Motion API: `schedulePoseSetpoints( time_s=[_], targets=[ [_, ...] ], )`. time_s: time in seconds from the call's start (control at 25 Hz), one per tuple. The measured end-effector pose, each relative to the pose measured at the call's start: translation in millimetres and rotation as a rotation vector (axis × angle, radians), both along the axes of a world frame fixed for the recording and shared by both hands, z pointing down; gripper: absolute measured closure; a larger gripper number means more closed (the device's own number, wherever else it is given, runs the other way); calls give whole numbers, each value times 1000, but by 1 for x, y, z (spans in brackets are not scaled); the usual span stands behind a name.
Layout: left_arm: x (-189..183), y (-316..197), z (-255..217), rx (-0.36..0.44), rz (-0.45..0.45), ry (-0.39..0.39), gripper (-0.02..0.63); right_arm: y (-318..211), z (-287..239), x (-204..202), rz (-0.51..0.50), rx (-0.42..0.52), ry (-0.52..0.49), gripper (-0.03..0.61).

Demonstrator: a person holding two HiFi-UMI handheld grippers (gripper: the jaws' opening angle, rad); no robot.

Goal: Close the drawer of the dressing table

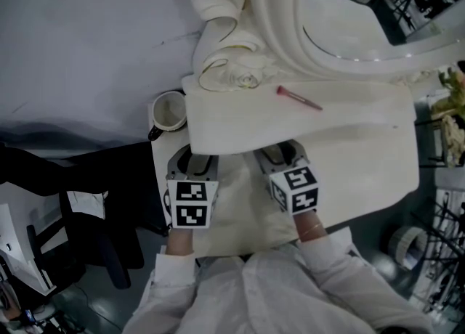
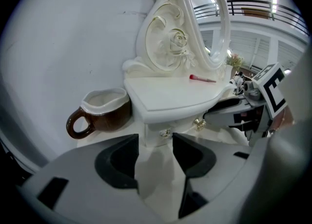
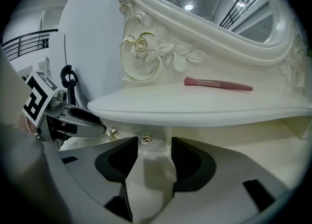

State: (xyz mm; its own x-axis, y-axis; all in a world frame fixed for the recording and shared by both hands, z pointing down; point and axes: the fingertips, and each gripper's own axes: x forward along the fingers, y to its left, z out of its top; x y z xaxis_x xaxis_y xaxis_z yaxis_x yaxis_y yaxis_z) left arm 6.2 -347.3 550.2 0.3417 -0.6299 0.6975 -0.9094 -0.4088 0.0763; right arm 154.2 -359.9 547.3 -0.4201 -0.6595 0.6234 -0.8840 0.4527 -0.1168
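The white dressing table (image 1: 349, 144) carries an ornate carved mirror (image 1: 341, 27). Under its tabletop's front edge is the drawer front (image 2: 157, 135) with small gold knobs (image 3: 146, 139), set just below the overhang. My left gripper (image 1: 192, 158) and right gripper (image 1: 280, 155) sit side by side at that edge, tips under the tabletop. In the left gripper view the left gripper (image 2: 155, 140) is open, its tips right at the drawer front, nothing between them. In the right gripper view the right gripper (image 3: 154, 142) is open too, just as close.
A pink brush (image 1: 298, 98) lies on the tabletop. A brown mug (image 1: 168, 111) stands left of the table by the wall. A cream surface (image 1: 240, 216) spreads below both grippers. A dark chair (image 1: 87, 231) is at the lower left.
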Motion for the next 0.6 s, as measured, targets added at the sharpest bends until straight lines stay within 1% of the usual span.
schedulePoseSetpoints(
  time_s=[0.32,0.6],
  targets=[
    [-2,-1,1,-30,-32,15,394,-1,-1,1,9,9,27,383],
    [-3,1,3,-34,-47,14,394,-1,0,0,5,-10,37,380]
  ],
)
